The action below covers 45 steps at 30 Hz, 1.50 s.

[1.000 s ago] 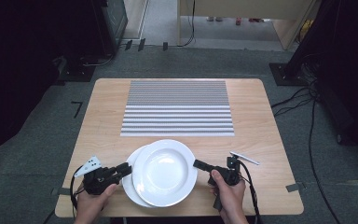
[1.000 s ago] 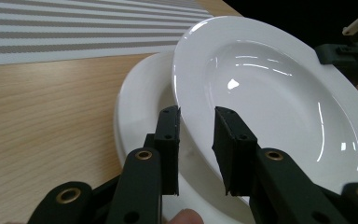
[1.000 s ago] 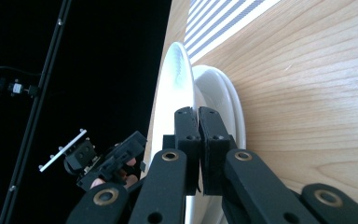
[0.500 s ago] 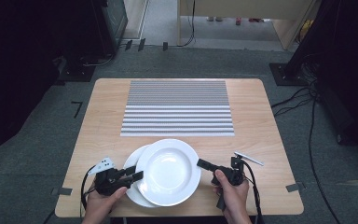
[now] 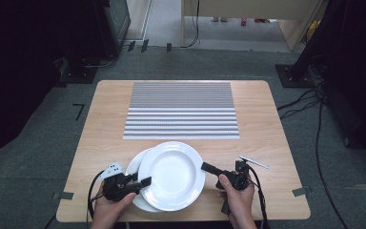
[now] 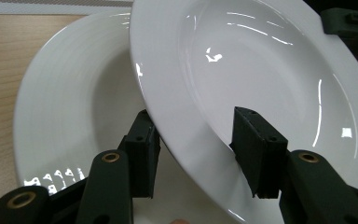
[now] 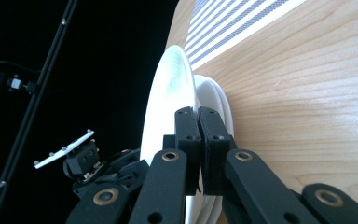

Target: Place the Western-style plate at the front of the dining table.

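Observation:
Two white deep plates overlap at the table's near edge. The upper plate [image 5: 171, 174] lies tilted on the lower plate [image 5: 134, 168]. My left gripper [image 5: 145, 181] is at the upper plate's left rim. In the left gripper view the jaws [image 6: 198, 140] straddle that rim [image 6: 261, 70], one under it and one over it. They have just been opening and stand apart, with no pad pressing. Beneath them is the lower plate [image 6: 74, 107]. My right gripper [image 5: 206, 167] is shut on the upper plate's right rim [image 7: 168, 88], jaws [image 7: 198, 114] nearly together.
A grey-and-white striped mat [image 5: 181, 109] covers the far middle of the wooden table [image 5: 276, 124]. Bare wood lies left and right of the plates. Cables trail over the floor on the right. The table's near edge is just below both hands.
My left gripper has shifted right along the plates' rim and its jaws have widened. The right gripper and the plates have stayed put.

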Available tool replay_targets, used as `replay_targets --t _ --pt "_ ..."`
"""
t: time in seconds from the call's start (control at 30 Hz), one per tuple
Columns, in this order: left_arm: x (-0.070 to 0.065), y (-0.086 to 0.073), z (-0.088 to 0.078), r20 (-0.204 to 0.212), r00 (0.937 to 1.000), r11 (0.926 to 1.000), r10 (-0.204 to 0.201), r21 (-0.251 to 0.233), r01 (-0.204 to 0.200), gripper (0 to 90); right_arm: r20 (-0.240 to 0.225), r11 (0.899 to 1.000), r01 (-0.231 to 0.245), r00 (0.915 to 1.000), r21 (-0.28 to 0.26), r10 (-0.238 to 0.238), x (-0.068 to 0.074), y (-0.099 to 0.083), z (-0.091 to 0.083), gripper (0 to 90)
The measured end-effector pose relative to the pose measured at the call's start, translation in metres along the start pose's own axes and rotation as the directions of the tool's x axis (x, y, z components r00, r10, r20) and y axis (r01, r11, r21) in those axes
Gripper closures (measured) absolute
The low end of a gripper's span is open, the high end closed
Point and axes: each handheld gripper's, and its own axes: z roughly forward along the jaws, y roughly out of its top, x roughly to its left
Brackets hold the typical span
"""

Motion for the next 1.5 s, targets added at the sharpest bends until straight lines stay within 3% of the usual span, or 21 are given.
replay_targets --t 0.07,0.27,0.3,0.37,0.57,0.9,1.03,1.13,1.17,1.27,1.33,1.4,1.5 --pt "-0.002 0.0 0.001 -0.022 0.9997 1.0 -0.006 -0.003 0.006 53.0 0.002 1.0 0.007 1.0 -0.002 -0.007 0.001 0.0 0.0 88.8" --pt "-0.003 0.0 0.002 -0.057 0.9981 0.9996 -0.025 -0.017 0.024 54.6 0.032 0.996 0.089 0.9956 -0.019 -0.089 0.005 -0.003 0.002 87.5" --pt "-0.003 0.0 0.002 -0.06 0.9978 0.9994 -0.029 -0.02 0.028 55.0 0.055 0.991 0.128 0.9905 -0.03 -0.126 0.007 -0.004 0.003 86.7" --pt "-0.003 -0.001 0.002 -0.066 0.9972 0.9992 -0.034 -0.023 0.033 55.1 0.062 0.99 0.14 0.9884 -0.031 -0.138 0.008 -0.005 0.004 86.4" --pt "-0.001 -0.001 0.0 -0.088 0.9946 0.998 -0.054 -0.039 0.051 56.5 0.123 0.971 0.235 0.9657 -0.042 -0.229 0.013 -0.012 0.008 84.5" --pt "0.002 -0.001 -0.002 -0.093 0.9932 0.9969 -0.069 -0.045 0.065 57.0 0.134 0.972 0.232 0.9649 -0.036 -0.226 0.011 -0.016 0.014 82.5" --pt "0.002 -0.001 -0.001 -0.087 0.994 0.9971 -0.066 -0.044 0.062 57.1 0.12 0.977 0.214 0.9698 0.003 -0.213 0.009 -0.018 0.02 79.2" --pt "0.001 -0.001 -0.001 -0.084 0.9942 0.9968 -0.067 -0.048 0.063 57.0 0.141 0.974 0.229 0.964 -0.005 -0.226 0.011 -0.02 0.022 78.3" --pt "0.001 -0.001 -0.001 -0.079 0.9947 0.9969 -0.065 -0.049 0.062 57.1 0.151 0.972 0.233 0.9615 -0.004 -0.23 0.012 -0.021 0.022 77.6" --pt "-0.001 -0.001 0.0 -0.072 0.9954 0.9972 -0.062 -0.046 0.059 57.0 0.238 0.944 0.329 0.9182 -0.012 -0.317 0.022 -0.027 0.023 74.2" --pt "-0.001 -0.001 0.0 -0.069 0.9955 0.997 -0.065 -0.048 0.061 57.0 0.26 0.935 0.354 0.9047 -0.015 -0.338 0.025 -0.029 0.023 73.4" --pt "0.0 -0.001 0.0 -0.065 0.9955 0.9966 -0.068 -0.05 0.065 57.1 0.265 0.933 0.36 0.9013 -0.02 -0.342 0.024 -0.03 0.024 73.2" --pt "-0.001 -0.002 0.0 -0.068 0.995 0.9961 -0.073 -0.054 0.07 57.3 0.268 0.936 0.351 0.9045 -0.027 -0.332 0.023 -0.032 0.026 73.5"
